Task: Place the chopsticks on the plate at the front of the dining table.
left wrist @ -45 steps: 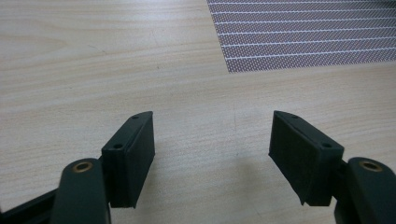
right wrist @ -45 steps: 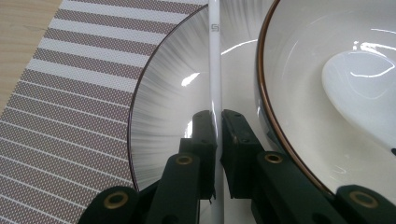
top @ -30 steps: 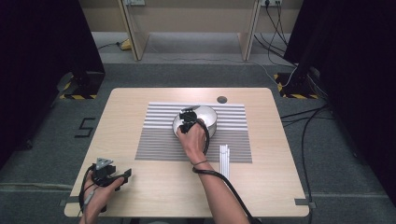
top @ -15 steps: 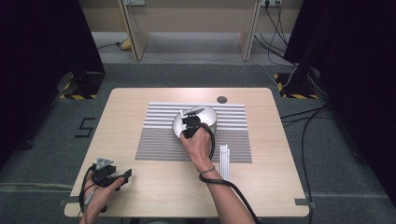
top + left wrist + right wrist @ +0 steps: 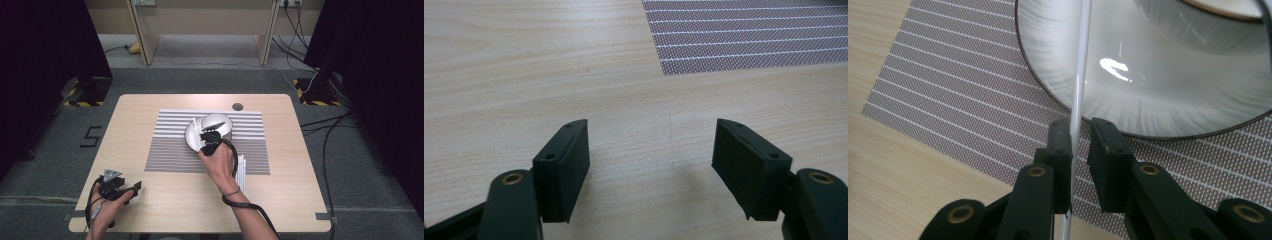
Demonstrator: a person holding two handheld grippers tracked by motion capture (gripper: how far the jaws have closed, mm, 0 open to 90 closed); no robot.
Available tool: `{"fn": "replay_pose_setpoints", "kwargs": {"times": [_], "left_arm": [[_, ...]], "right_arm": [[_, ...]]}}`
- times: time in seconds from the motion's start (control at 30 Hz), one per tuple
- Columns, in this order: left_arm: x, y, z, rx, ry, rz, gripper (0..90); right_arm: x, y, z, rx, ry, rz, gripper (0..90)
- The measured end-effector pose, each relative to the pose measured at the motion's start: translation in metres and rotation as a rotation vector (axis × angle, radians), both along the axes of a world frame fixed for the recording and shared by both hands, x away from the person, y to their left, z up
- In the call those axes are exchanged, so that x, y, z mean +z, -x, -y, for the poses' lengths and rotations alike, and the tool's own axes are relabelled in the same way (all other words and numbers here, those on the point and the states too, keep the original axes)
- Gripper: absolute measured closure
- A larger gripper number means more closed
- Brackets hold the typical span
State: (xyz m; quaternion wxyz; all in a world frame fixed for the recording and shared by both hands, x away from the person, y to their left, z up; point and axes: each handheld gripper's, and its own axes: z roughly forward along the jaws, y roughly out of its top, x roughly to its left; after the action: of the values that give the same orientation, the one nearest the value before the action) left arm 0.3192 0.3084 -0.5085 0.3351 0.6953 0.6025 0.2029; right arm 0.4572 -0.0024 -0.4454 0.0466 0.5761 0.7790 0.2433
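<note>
A thin white stick rises between the jaws of my right gripper, which is shut on it. The stick slants up and left over a shiny silver plate on the striped placemat. A pale bowl rests on the far side of the plate. My right gripper hovers over the plate's near rim. My left gripper lies near the table's front left corner. Its jaws stand wide open over bare wood, with nothing between them.
More white sticks lie side by side on the placement's right part, just right of the right hand. A dark round hole sits near the table's far edge. A corner of the placemat lies ahead of the left gripper.
The right hand has drifted slightly right and toward the person, with the stick in its jaws. The left gripper has stayed put.
</note>
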Motion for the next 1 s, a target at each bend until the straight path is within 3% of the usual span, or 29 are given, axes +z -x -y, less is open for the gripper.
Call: {"fn": "replay_pose_setpoints", "kwargs": {"times": [0.3,0.53,0.7,1.0], "left_arm": [[0.000,0.000,0.000,0.001,-0.001,0.000,30.7],[0.000,0.000,-0.001,-0.001,-0.004,-0.003,30.8],[0.000,0.000,0.001,-0.002,-0.003,0.001,30.8],[0.000,0.000,0.001,-0.006,-0.008,-0.005,30.8]], "right_arm": [[-0.005,0.006,-0.001,0.008,0.015,-0.049,76.9],[0.002,0.015,0.007,0.012,-0.026,-0.034,78.6],[0.000,0.018,0.017,0.003,0.033,-0.077,84.7],[-0.009,0.028,0.016,0.035,0.060,-0.123,84.3]]}}
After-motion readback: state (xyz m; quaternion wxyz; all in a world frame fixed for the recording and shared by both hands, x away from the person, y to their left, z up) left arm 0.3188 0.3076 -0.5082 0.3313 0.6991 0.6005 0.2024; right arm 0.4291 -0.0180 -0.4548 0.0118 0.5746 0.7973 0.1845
